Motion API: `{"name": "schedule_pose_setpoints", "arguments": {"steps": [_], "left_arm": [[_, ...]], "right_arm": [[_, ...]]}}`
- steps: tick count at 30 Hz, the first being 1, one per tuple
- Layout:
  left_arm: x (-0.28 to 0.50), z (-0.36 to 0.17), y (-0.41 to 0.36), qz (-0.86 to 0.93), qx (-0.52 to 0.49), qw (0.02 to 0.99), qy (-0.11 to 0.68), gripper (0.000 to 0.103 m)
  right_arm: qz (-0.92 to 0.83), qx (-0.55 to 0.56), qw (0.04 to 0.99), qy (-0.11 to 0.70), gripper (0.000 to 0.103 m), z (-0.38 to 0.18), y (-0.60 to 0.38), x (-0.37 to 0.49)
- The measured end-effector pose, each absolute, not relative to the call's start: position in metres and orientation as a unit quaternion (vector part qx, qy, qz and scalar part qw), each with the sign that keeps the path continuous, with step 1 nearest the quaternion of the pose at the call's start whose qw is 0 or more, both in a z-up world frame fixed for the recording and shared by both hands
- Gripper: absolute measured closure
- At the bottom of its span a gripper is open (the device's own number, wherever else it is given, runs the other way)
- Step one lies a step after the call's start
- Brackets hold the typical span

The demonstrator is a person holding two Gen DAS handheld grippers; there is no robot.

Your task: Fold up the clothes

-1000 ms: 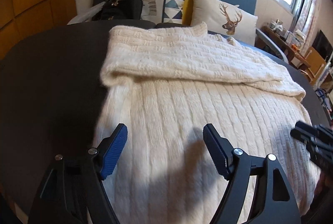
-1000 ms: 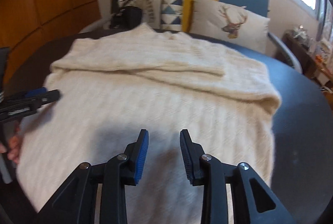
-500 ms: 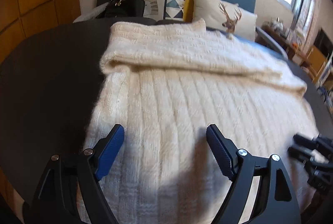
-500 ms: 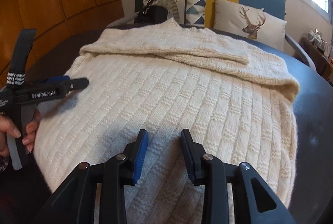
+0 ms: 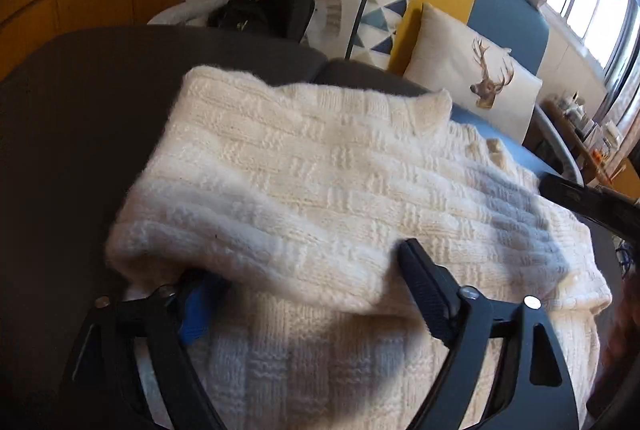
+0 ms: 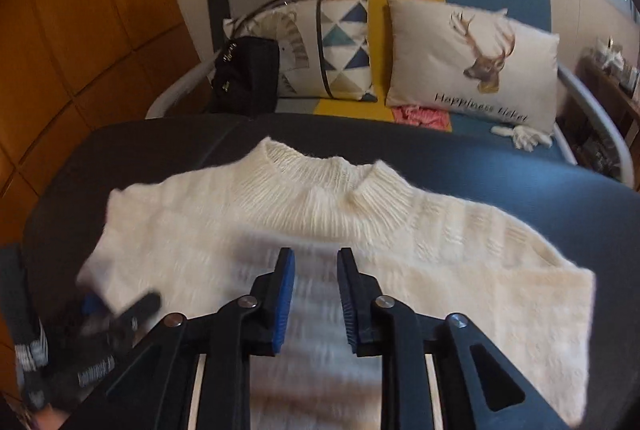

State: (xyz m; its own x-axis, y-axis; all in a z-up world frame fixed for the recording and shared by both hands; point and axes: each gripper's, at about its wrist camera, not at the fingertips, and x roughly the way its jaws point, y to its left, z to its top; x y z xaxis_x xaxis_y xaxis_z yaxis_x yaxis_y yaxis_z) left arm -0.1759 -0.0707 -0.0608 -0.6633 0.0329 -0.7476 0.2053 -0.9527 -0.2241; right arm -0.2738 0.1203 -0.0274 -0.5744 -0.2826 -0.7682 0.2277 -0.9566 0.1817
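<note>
**Fingers at the cream sweater**

The left gripper (image 5: pixel 308 286) fingers are spread wide, one blue pad half hidden under a sleeve fold of the cream sweater (image 5: pixel 320 182), which is spread on the dark table (image 5: pixel 72 118). The right gripper (image 6: pixel 316 294) fingers are held narrowly apart over blurred knit; contact cannot be told.

Left gripper (image 5: pixel 308 286) jaws spread wide; cream sweater (image 5: pixel 320 182) fold bulges between them, covering left finger (image 5: pixel 196 310); right finger (image 5: pixel 428 290) exposed.
</note>
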Motion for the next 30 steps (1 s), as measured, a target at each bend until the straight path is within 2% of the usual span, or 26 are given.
{"name": "schedule_pose_setpoints", "arguments": {"steps": [2, 6, 7, 10, 14, 18, 20, 23, 28, 30], "left_arm": [[-0.173, -0.062, -0.071, -0.902, 0.400, 0.045, 0.152, 0.016], [-0.173, -0.064, -0.070, -0.905, 0.395, 0.046, 0.152, 0.015], [-0.173, -0.064, -0.070, -0.905, 0.394, 0.046, 0.152, 0.015], [-0.172, -0.065, -0.070, -0.906, 0.391, 0.045, 0.154, 0.014], [-0.169, -0.065, -0.073, -0.907, 0.388, 0.043, 0.159, 0.014], [-0.168, -0.065, -0.073, -0.907, 0.387, 0.043, 0.160, 0.014], [-0.168, -0.066, -0.073, -0.907, 0.386, 0.042, 0.161, 0.014], [-0.169, -0.066, -0.073, -0.908, 0.384, 0.042, 0.162, 0.014], [-0.167, -0.066, -0.073, -0.908, 0.383, 0.043, 0.164, 0.014], [-0.167, -0.066, -0.073, -0.908, 0.383, 0.044, 0.163, 0.014]], "right_arm": [[-0.884, 0.446, 0.141, -0.028, 0.087, -0.038, 0.112, -0.291], [-0.875, 0.470, 0.114, 0.013, 0.087, -0.064, 0.099, -0.317], [-0.877, 0.468, 0.109, 0.015, 0.090, -0.069, 0.099, -0.322], [-0.892, 0.439, 0.105, -0.012, 0.090, -0.074, 0.108, -0.325], [-0.896, 0.421, 0.128, -0.058, 0.088, -0.063, 0.126, -0.318], [-0.904, 0.414, 0.095, -0.040, 0.087, -0.053, 0.134, -0.319], [-0.890, 0.447, 0.086, -0.009, 0.088, -0.067, 0.129, -0.330], [-0.897, 0.435, 0.072, 0.028, 0.090, -0.074, 0.123, -0.334], [-0.897, 0.435, 0.075, 0.016, 0.087, -0.064, 0.127, -0.331], [-0.908, 0.405, 0.107, -0.001, 0.085, -0.050, 0.118, -0.324]]}}
